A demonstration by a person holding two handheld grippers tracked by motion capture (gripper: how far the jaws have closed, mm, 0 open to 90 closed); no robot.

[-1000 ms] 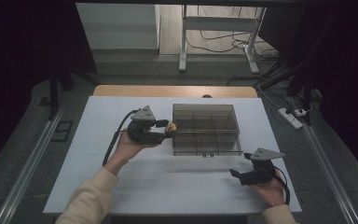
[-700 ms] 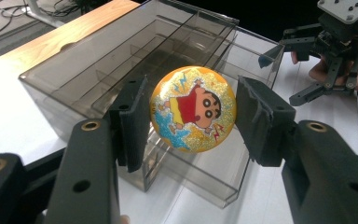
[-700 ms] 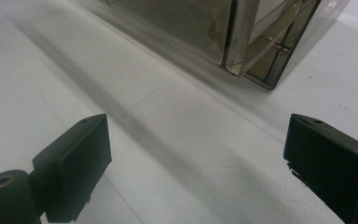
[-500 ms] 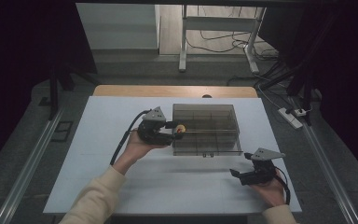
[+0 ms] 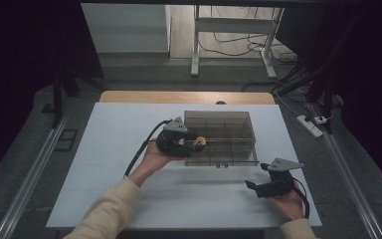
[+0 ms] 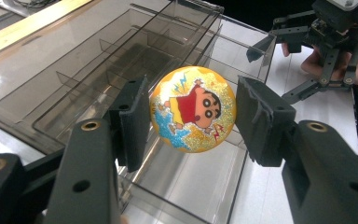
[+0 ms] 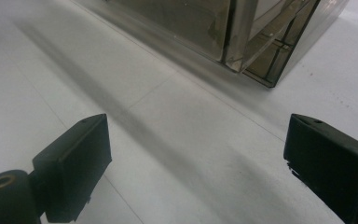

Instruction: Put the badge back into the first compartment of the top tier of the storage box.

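A glittery orange ball with a cartoon boy printed on it sits between the pads of my left gripper, which is shut on it. In the high view that ball hangs just over the left rim of a smoky clear plastic organizer box with several compartments, and the left gripper points right at the box. My right gripper rests low at the table's front right, its jaws open wide over bare white tabletop, the box corner ahead of it.
The white table has free room left of and in front of the box. A wooden strip borders its far edge. A power strip and cables lie on the floor to the right, and a metal stand stands behind.
My left gripper has carried the ball rightward, from beside the box's left wall to just over its left rim. The right gripper has stayed put.
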